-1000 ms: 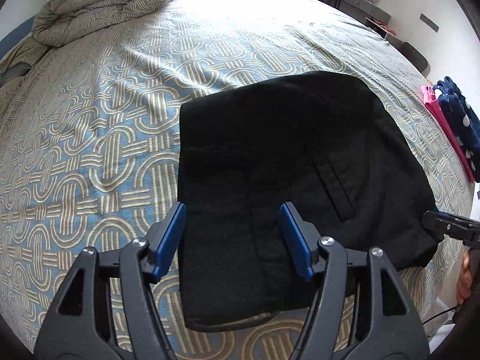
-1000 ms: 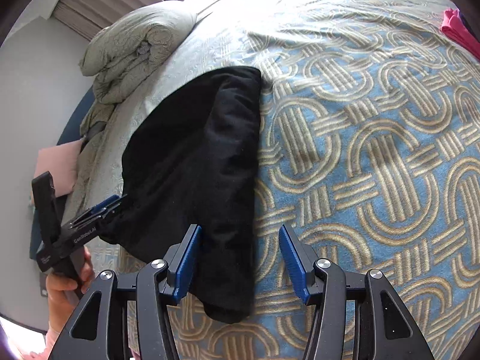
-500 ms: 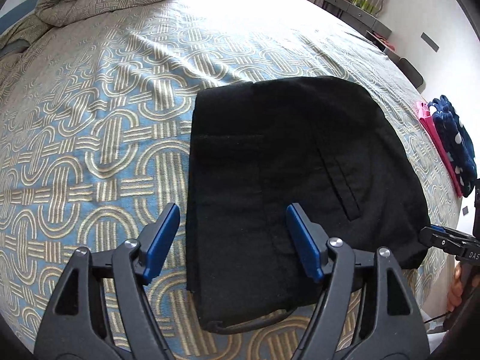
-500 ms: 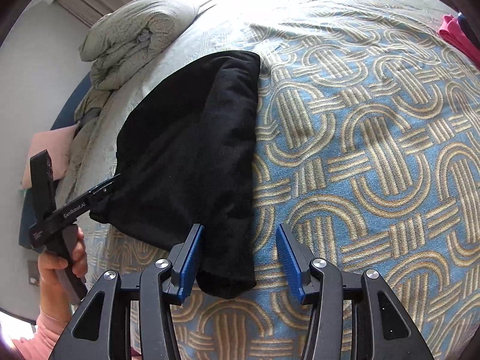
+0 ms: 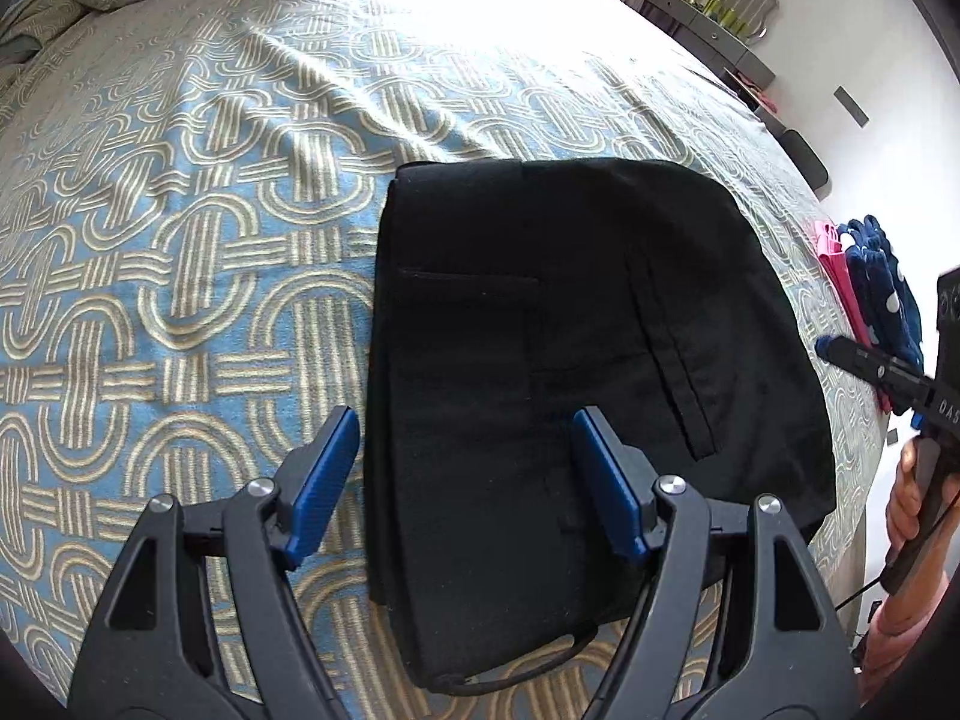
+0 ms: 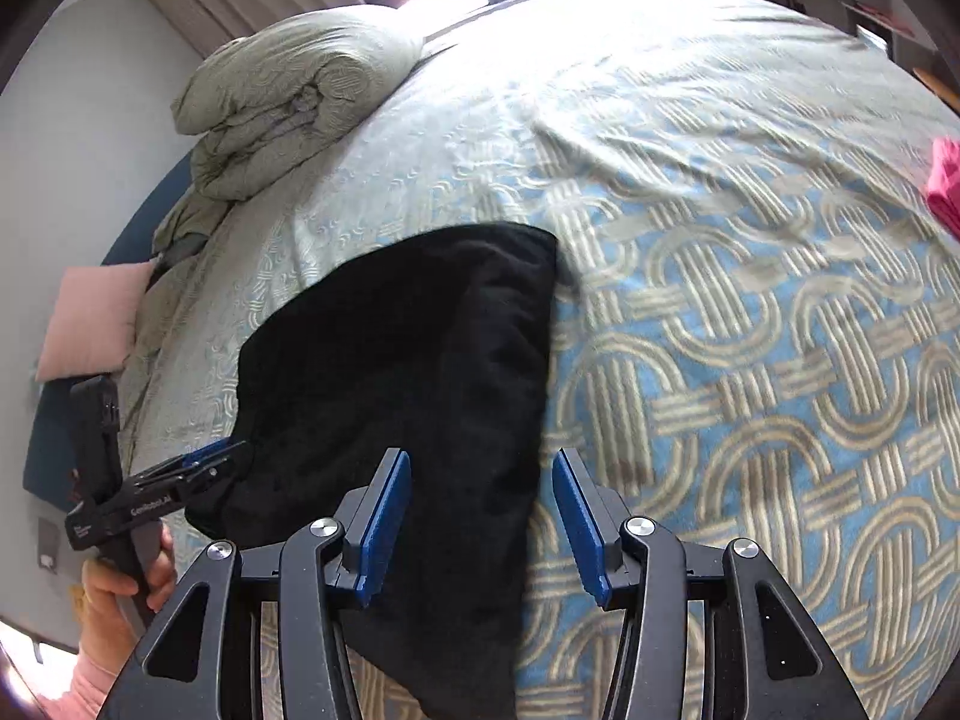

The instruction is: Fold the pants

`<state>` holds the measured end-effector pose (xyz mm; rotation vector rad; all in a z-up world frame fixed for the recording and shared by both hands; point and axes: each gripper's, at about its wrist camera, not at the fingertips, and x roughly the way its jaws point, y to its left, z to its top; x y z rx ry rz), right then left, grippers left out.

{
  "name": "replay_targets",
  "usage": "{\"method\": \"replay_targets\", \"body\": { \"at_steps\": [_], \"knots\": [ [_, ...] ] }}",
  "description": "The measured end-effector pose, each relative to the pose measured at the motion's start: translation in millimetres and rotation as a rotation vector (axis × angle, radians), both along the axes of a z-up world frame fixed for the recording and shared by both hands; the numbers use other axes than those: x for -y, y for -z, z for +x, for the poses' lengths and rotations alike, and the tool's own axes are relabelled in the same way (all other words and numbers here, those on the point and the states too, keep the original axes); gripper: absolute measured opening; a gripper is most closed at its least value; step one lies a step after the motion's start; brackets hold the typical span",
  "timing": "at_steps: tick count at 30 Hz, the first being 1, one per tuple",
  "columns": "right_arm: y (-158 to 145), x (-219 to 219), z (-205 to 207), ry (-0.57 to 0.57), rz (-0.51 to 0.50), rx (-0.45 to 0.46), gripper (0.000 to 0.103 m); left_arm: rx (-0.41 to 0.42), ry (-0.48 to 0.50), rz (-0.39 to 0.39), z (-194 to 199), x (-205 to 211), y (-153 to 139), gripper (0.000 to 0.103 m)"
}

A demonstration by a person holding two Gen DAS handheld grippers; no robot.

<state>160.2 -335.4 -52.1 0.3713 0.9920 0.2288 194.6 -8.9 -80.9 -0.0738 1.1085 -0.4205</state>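
Right hand-held gripper (image 6: 480,516) has lifted off the black pants (image 6: 408,372).

The pants (image 5: 576,372) are plain black. The bedspread (image 5: 180,252) under them is light blue, woven with interlocking beige arches and striped bands. The rolled quilt (image 6: 294,96) is pale grey-green with a faint matching pattern. A cushion (image 6: 90,324) is dusty pink. One garment (image 5: 840,276) is bright pink, another (image 5: 882,276) navy with white dots. Both grippers (image 5: 462,480) (image 6: 480,516) are black with blue pads.
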Motion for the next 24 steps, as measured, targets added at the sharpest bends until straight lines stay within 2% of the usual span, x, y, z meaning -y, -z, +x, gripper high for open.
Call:
{"method": "replay_targets", "body": {
  "at_steps": [6,10,11,13,14,16,19,23,24],
  "knots": [
    [-21.1,-65.6,54.2,-0.204,-0.061,0.073,0.05,-0.018,-0.008,-0.037,6.9,-0.3,4.3,0.075],
    [-14.7,-120.8,90.8,-0.332,-0.087,0.069,0.049,-0.016,0.004,-0.054,6.7,-2.3,6.1,0.075],
    [-9.1,-132.0,100.7,-0.339,-0.131,0.053,0.045,-0.012,0.007,-0.058,6.2,-3.3,7.0,0.076],
    [16.5,-148.4,128.7,-0.314,-0.277,-0.008,0.025,-0.004,0.009,-0.07,5.0,-7.3,9.8,0.076],
    [32.7,-150.0,141.8,-0.3,-0.319,-0.039,0.022,0.001,0.0,-0.083,5.4,-9.8,11.3,0.076],
    [42.9,-135.5,158.5,-0.255,-0.206,-0.028,0.017,-0.005,-0.01,-0.112,6.4,-14.1,13.4,0.076],
    [35.9,-117.8,155.6,-0.204,-0.119,-0.052,0.014,0.004,0.005,-0.106,2.3,-15.7,12.4,0.076],
    [7.6,-85.6,112.9,-0.175,-0.144,0.007,0.02,-0.003,0.005,-0.1,-2.6,-21.4,9.1,0.076],
    [0.9,-74.8,99.9,-0.156,-0.136,0.017,0.027,-0.006,-0.002,-0.102,-3.7,-24.0,8.6,0.076]
  ]
}}
